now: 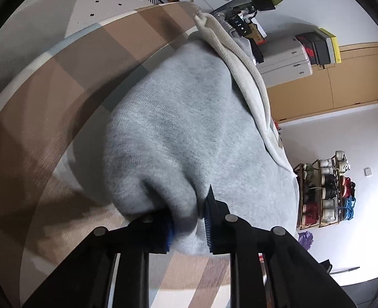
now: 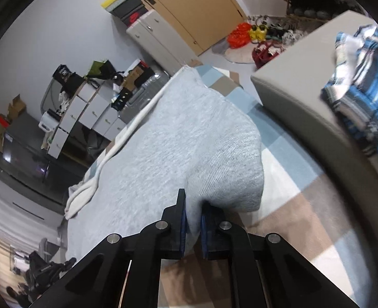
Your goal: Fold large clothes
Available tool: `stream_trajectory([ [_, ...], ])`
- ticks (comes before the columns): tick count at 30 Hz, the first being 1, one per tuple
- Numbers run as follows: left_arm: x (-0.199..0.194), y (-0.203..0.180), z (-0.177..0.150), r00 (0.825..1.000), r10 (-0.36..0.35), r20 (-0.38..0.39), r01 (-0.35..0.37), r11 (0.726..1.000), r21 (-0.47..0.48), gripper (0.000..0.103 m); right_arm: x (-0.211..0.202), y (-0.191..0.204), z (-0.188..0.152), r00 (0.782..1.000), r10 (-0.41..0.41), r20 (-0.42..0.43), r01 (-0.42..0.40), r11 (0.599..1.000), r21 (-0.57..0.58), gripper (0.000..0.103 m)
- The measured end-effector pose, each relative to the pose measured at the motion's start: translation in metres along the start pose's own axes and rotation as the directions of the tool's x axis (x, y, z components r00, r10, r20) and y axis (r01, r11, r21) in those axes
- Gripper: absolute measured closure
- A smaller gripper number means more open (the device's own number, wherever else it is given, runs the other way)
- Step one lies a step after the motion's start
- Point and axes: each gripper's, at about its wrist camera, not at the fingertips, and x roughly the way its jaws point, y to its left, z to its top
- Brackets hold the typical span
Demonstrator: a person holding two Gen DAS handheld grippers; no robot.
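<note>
A large light grey sweatshirt with a cream ribbed edge is lifted off a brown, blue and white checked cloth surface. My left gripper is shut on a bunched corner of it. In the right wrist view the same sweatshirt stretches away, its cream edge at the left. My right gripper is shut on another corner, fabric pinched between the blue pads. The garment hangs taut between both grippers.
A grey box-like seat with a blue striped garment on it stands right of the checked surface. White drawers, a wooden door and a shoe rack stand around the room.
</note>
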Motion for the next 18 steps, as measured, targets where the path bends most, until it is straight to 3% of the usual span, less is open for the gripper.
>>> stream_trajectory([
  [11,-0.026,0.002,-0.027,1.0,0.02,-0.02,-0.019,0.999,0.03,0.092,-0.033,-0.011,-0.023,1.0,0.011,-0.004,-0.011,1.0,-0.003,0.095],
  [18,-0.053,0.029,-0.058,1.0,0.01,-0.027,-0.01,1.0,0.028,0.101,-0.071,-0.036,-0.059,0.997,0.046,-0.06,-0.046,0.999,0.001,0.095],
])
